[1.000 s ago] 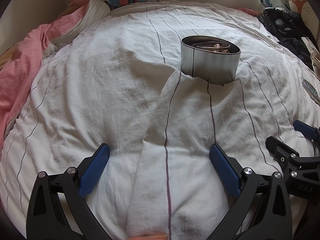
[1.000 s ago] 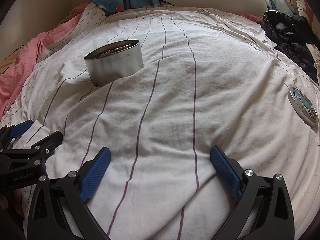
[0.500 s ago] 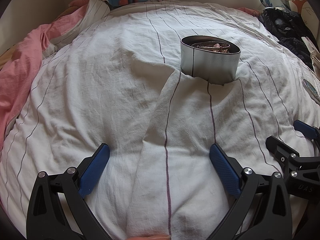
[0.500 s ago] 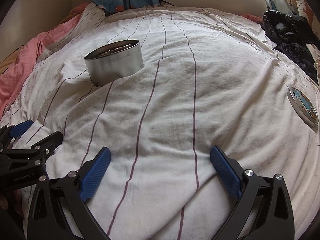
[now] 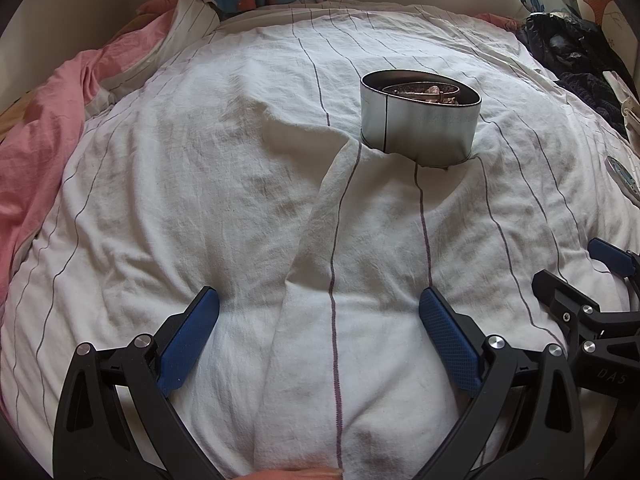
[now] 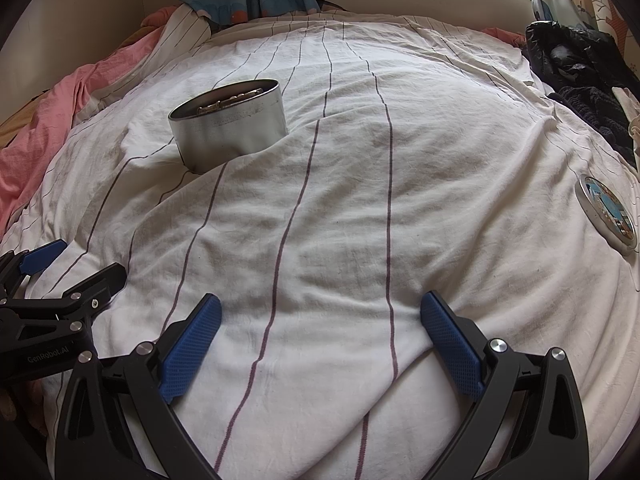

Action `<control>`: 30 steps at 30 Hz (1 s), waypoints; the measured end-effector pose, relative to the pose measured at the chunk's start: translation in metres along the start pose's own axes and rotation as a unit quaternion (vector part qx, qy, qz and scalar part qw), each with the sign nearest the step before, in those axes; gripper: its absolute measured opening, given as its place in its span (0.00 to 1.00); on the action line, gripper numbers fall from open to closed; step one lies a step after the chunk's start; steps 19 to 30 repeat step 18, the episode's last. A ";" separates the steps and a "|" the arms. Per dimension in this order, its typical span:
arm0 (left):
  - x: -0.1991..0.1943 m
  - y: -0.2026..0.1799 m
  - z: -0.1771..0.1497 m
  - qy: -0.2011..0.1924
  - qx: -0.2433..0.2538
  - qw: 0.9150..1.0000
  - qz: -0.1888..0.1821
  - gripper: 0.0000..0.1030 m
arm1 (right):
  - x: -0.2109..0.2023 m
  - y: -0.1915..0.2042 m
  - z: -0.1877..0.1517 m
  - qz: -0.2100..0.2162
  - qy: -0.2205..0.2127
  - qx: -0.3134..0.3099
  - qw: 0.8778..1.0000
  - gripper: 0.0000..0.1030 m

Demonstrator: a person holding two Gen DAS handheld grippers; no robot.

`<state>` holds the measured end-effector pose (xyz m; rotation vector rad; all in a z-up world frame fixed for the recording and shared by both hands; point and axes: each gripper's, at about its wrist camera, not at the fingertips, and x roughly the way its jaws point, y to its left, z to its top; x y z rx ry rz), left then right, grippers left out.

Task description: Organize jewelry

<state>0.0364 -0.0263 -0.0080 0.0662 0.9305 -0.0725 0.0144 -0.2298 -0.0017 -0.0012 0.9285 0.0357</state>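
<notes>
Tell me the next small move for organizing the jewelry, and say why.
Probably bring the right gripper toward the round lid on the duvet to its right. Both grippers are open and empty, the left gripper too, the silver tin stands uncovered with jewelry inside, and nothing loose shows on the bedding.

Matt brushed-metal tin [image 5: 420,120] on wrinkled, striped cloth bedsheet [image 5: 200,200].

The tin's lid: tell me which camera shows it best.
The right wrist view: the round lid lies whole on the striped sheet, picture side up. In the left wrist view, only a sliver of it shows at the right edge.
</notes>
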 end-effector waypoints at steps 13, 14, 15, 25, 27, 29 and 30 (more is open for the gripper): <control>-0.005 -0.003 -0.004 -0.005 0.006 1.000 0.001 0.93 | 0.000 0.000 0.000 0.000 0.000 0.000 1.000 0.93; -0.006 -0.003 -0.005 -0.005 0.007 1.000 0.001 0.93 | 0.000 0.000 0.000 0.000 0.000 0.000 1.000 0.93; -0.006 -0.004 -0.004 -0.005 0.007 1.000 0.002 0.93 | 0.000 0.000 0.000 0.000 0.000 0.000 1.000 0.93; -0.006 -0.004 -0.004 -0.005 0.007 1.000 0.002 0.93 | 0.000 0.000 0.000 0.000 0.000 0.000 1.000 0.93; -0.006 -0.004 -0.004 -0.005 0.007 1.000 0.002 0.93 | 0.000 0.000 0.000 0.000 0.000 0.000 1.000 0.93; -0.006 -0.004 -0.004 -0.005 0.007 1.000 0.002 0.93 | 0.000 0.000 0.000 0.000 0.000 0.000 1.000 0.93; -0.006 -0.004 -0.004 -0.005 0.007 1.000 0.002 0.93 | 0.000 0.000 0.000 0.000 0.000 0.000 1.000 0.93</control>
